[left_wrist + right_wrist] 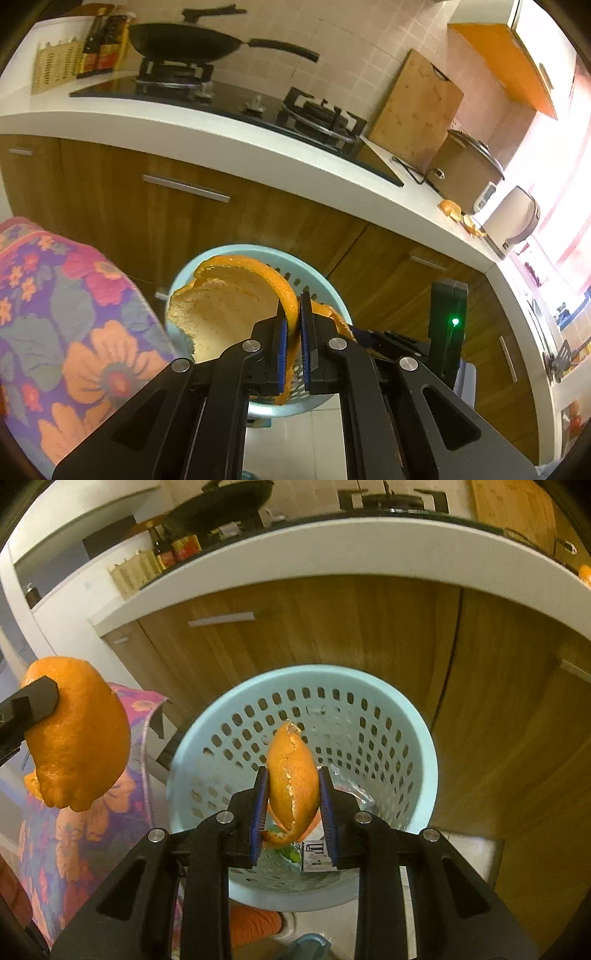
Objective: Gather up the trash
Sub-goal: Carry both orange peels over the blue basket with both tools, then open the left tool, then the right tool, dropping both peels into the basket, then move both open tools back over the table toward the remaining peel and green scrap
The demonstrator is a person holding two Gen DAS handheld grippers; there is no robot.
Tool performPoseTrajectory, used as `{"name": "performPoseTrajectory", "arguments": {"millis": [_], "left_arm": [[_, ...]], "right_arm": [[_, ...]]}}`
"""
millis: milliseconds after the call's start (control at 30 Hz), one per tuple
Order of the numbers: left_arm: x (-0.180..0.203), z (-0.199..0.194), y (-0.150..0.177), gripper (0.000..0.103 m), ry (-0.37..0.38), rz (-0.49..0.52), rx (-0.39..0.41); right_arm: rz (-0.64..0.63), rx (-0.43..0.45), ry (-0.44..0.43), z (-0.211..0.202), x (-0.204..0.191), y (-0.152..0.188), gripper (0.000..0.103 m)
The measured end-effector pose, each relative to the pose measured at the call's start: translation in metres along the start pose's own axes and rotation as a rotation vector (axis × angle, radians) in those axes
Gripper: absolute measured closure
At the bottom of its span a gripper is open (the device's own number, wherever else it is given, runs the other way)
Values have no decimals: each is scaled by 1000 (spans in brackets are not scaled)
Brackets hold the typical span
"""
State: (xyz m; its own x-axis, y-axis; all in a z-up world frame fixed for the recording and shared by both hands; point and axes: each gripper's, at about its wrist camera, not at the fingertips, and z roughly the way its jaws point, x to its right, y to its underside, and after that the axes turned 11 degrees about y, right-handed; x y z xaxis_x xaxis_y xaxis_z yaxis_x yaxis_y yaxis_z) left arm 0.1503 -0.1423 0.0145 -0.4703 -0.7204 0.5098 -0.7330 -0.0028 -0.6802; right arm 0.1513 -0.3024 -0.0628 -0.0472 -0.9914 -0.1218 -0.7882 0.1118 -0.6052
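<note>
Orange peel fills both tools: the left gripper (292,334) pinches a large peel (225,302), the right gripper (293,805) a smaller peel (291,775), just above the pale-blue bin (417,738) ahead. Neither dropped; more scraps (460,216) wait on the counter.

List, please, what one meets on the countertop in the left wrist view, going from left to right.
Woven rack → dark bottles → black wok on the stove → empty burner → wooden cutting board → brown pot → orange peel scraps → white appliance.
</note>
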Motion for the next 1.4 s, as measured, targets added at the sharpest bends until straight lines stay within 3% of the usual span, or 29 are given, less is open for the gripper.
{"name": "performPoseTrajectory", "arguments": {"millis": [300, 533, 567, 633, 733, 933, 1067, 1100, 1167, 1400], "left_arm": [[-5, 46, 4, 96, -20, 3, -83], [-19, 64, 9, 95, -15, -30, -101], [-19, 65, 9, 93, -17, -33, -102], [-20, 64, 10, 74, -31, -36, -98], [-20, 56, 8, 66, -47, -30, -82], [-21, 23, 5, 62, -47, -28, -31], [-18, -3, 3, 56, -57, -19, 18], [-18, -7, 3, 55, -57, -20, 26], [-17, -17, 2, 52, -60, -20, 44], [-17, -67, -2, 49, -89, -2, 132]], "right_arm": [[26, -17, 27, 9, 14, -3, 80], [14, -7, 53, 8, 10, -7, 80], [12, -6, 56, 7, 10, -8, 80], [10, -3, 57, 7, 10, -9, 80], [9, -1, 55, 6, 9, -10, 80], [-9, -5, 49, 8, 2, -8, 77], [-31, -5, 66, 5, -5, -9, 67], [-33, 4, 66, 1, -6, -9, 57], [-39, 33, 69, -8, -9, -10, 50], [-69, 93, -21, -35, -31, -13, 50]]}}
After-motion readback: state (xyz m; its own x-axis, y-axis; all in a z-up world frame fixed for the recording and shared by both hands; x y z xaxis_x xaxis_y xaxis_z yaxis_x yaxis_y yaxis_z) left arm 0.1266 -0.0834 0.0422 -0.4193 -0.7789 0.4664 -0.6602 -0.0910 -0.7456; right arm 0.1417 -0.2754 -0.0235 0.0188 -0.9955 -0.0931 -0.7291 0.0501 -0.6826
